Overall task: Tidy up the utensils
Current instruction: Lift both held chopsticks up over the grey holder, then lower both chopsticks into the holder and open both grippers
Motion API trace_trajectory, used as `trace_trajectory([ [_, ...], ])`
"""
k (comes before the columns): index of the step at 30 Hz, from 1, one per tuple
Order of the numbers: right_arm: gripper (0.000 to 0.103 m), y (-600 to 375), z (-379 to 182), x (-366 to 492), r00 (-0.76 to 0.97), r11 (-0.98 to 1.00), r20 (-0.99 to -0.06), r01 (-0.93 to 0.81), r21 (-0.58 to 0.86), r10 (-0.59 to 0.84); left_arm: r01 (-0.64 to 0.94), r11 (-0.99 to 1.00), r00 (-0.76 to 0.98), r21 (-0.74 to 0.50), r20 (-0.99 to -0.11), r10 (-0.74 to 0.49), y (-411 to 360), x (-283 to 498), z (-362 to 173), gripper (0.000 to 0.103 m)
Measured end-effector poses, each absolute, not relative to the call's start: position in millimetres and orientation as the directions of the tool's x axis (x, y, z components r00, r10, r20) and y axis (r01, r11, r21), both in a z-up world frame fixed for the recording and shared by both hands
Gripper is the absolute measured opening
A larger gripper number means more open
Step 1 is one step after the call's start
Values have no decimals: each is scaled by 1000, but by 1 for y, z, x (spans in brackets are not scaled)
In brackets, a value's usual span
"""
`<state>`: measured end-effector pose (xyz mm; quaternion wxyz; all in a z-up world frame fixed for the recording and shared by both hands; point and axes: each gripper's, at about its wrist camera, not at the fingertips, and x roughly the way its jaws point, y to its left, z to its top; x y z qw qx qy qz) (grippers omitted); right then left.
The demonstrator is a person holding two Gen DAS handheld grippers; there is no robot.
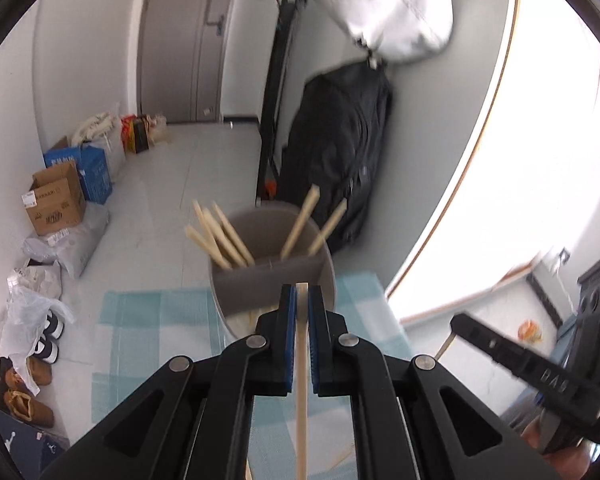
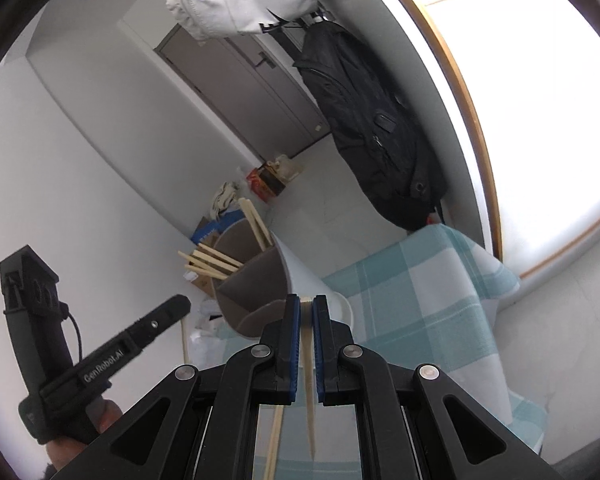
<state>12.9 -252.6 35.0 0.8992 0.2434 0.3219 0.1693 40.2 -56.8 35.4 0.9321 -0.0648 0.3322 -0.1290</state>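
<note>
While the left gripper clamps one chopstick at the near rim of the holder, the right gripper pinches another chopstick beside it, above the checked cloth.

A grey divided holder stood at frame centre, six pale wooden chopsticks leaning upright in its far compartment.

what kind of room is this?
Likely a home entryway: a grey door, backpack hanging by it, shoes and cardboard boxes along the wall.
</note>
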Motion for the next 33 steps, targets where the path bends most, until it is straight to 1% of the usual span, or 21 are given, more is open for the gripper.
trace_trajectory([
  [2,5,-247,51,17,737,824,-484,-172,539,471,173,958,800,-227,-536,-271,-51,40,52,2],
  [7,5,-232,98,30,751,835,-452,-238,496,482,143,946,862,-290,-432,-263,-25,56,62,2],
  [13,5,-210,153,57,773,850,-404,-318,421,489,108,935,909,-339,-347,-231,-8,78,84,2],
  [19,5,-188,185,91,789,861,-375,-360,359,486,81,922,948,-379,-256,-188,5,105,92,2],
  [27,5,-165,197,128,803,874,-353,-404,270,480,43,936,974,-349,-196,-118,6,131,80,2],
  [33,5,-158,180,153,786,872,-382,-408,270,486,25,940,973,-341,-207,-102,6,147,58,2],
])
